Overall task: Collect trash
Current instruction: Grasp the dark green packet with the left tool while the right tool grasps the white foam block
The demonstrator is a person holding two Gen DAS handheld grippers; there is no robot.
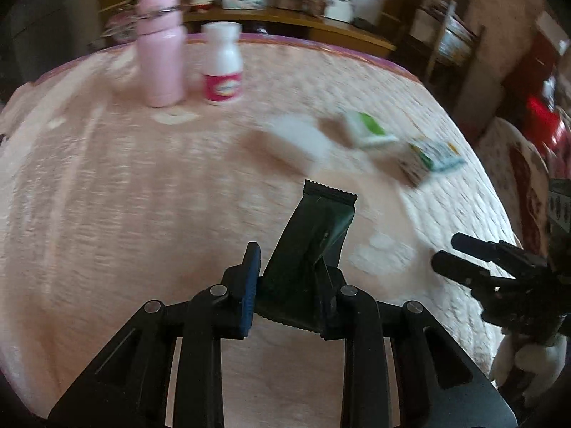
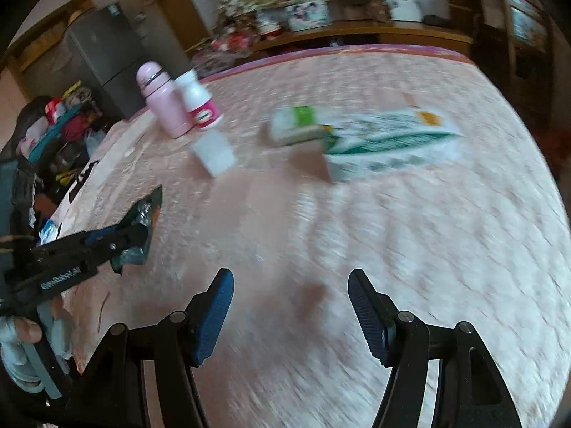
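Both views are aimed low across the pink quilted bed [image 1: 142, 196] from close above it; the pink bottle [image 1: 161, 48] and far shelf [image 2: 357, 32] are shared.

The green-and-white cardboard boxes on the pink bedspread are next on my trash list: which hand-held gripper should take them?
Right hand-held gripper: open, empty, facing the green-and-white cardboard boxes. Left hand-held gripper holds a dark foil wrapper.

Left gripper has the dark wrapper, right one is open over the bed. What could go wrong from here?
The left gripper pinches the dark wrapper near one end only, so it may slip out. The open right gripper hangs close beside it; the two could collide.
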